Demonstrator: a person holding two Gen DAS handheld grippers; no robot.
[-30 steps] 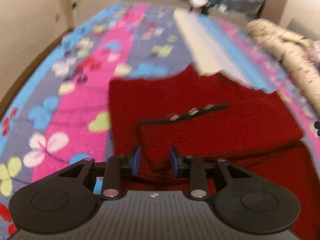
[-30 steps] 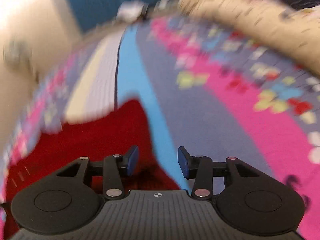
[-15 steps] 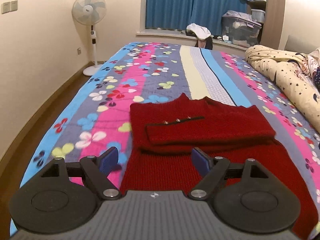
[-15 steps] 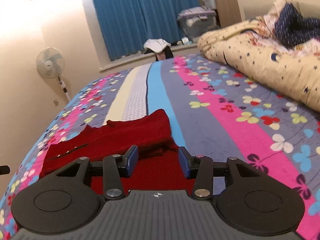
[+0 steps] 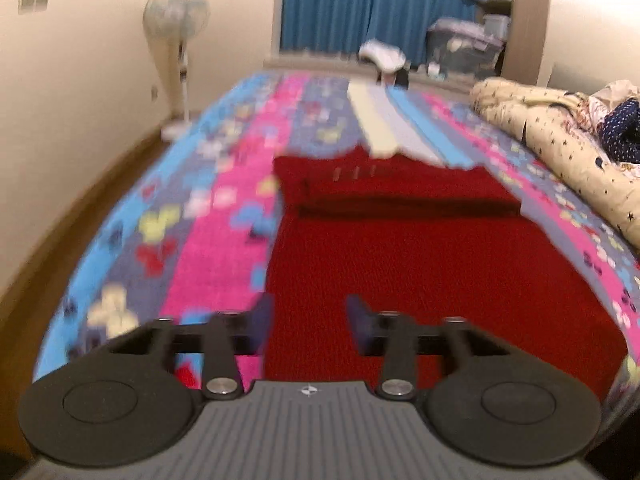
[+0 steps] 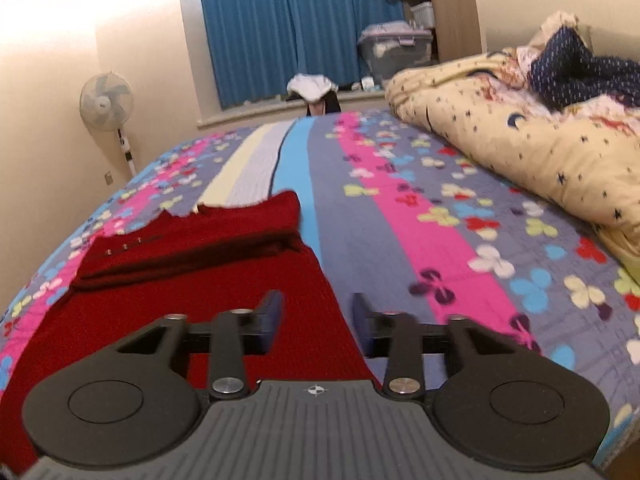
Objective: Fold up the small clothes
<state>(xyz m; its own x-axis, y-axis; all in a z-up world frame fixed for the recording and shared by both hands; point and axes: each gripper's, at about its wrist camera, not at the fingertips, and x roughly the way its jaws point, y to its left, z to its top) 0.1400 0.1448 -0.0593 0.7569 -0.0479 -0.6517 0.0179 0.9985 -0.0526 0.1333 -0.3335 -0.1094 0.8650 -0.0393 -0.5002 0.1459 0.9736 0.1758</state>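
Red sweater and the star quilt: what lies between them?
Only bare flowered bedspread between sweater and quilt, seen in the right wrist view.

Rumpled duvet [image 6: 520,152] crowding bed's right

No words, numbers or brand names can be read anywhere; the only sign is a small white compass-like mark low in the frame on each gripper's grey ribbed body [image 5: 310,391] [image 6: 316,390].

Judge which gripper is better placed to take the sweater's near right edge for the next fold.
Right. The right gripper hangs over the red sweater's right edge, jaws closing, nothing between them; the left gripper sits over its left side.
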